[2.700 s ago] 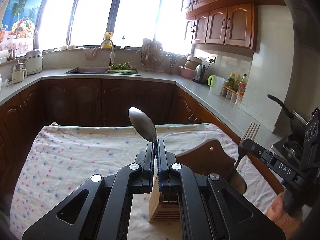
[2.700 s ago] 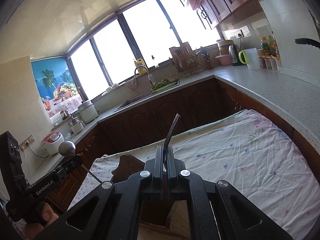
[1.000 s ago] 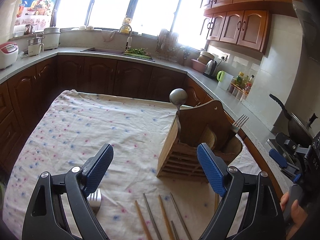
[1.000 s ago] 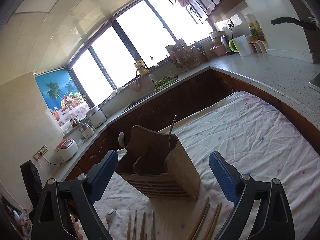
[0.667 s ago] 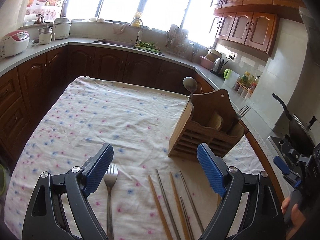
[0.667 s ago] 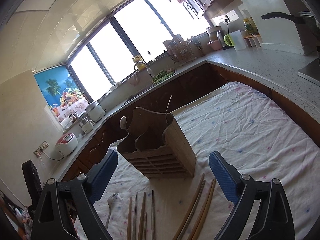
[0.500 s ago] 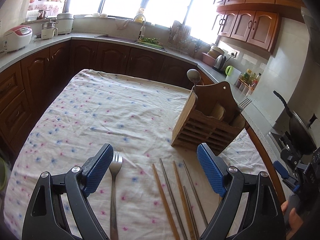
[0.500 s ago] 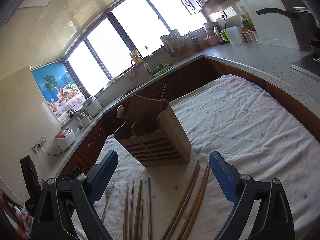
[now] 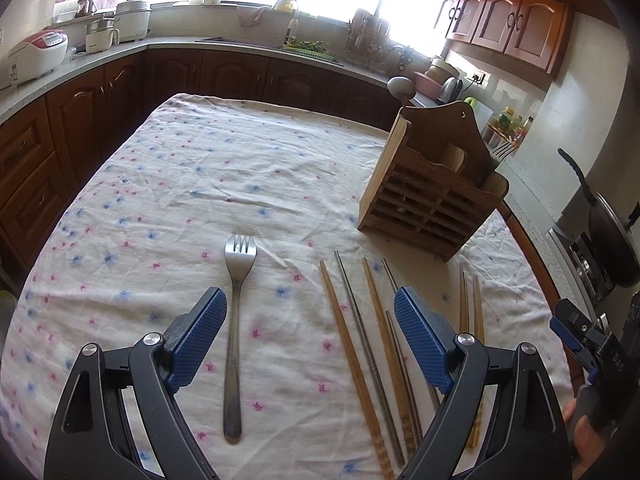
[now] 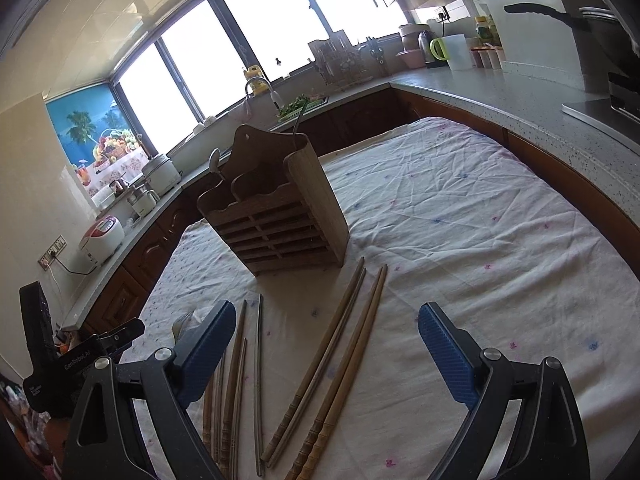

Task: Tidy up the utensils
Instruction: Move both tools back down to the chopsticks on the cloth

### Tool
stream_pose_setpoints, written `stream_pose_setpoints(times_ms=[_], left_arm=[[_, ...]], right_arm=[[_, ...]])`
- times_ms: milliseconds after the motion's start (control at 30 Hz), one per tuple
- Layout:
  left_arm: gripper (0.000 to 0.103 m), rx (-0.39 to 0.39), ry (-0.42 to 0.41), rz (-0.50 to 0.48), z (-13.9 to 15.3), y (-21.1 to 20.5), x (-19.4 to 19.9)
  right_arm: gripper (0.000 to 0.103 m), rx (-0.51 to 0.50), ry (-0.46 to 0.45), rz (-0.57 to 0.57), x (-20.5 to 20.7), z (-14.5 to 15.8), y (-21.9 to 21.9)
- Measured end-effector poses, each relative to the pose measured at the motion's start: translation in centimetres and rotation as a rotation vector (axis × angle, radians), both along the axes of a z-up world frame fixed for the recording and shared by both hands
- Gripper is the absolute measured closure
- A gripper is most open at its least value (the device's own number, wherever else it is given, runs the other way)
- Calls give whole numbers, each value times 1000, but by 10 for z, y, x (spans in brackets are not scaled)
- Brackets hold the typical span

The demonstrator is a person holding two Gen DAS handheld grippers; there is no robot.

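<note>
Below both spread hand-held grippers (image 9: 308,332) (image 10: 326,354), wrinkled floral cloth (image 9: 200,184), slender wooden chopsticks (image 10: 336,364).

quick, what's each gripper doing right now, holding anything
Left gripper: open, holding nothing; the fork lies on the cloth just inside its left finger.
Right gripper: open, holding nothing, above the wooden chopsticks.

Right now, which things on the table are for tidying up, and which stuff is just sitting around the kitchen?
For the job:
- fork lying on the cloth
- chopsticks lying loose
- wooden holder, with a spoon already in it

Just lying about:
- rice cooker
- kettle
- pan
- tablecloth
</note>
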State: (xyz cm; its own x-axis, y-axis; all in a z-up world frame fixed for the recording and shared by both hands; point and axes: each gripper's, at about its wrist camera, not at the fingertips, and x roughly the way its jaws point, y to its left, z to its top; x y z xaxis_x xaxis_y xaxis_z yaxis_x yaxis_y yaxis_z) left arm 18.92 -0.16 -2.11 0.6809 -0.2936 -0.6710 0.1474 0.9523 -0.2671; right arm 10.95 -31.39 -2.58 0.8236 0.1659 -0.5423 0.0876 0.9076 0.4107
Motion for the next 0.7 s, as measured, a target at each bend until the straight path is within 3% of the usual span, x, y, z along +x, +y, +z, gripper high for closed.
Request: stream_pose_setpoints(times_ms=[233, 433, 500, 633, 700], left_arm=[[15, 14, 35, 3, -9, -1, 4], [16, 15, 86, -8, -16, -6, 15], [22, 15, 101, -16, -18, -9, 20], [39, 47, 150, -30, -24, -19, 34], [41, 57, 172, -44, -28, -25, 40]], right_arm=[[12, -12, 29, 0, 5, -6, 3], [45, -20, 66, 28, 25, -10, 10], [56, -20, 79, 39, 33, -12, 12], [65, -23, 110, 62, 52, -18, 18], [68, -17, 135, 69, 62, -24, 19]])
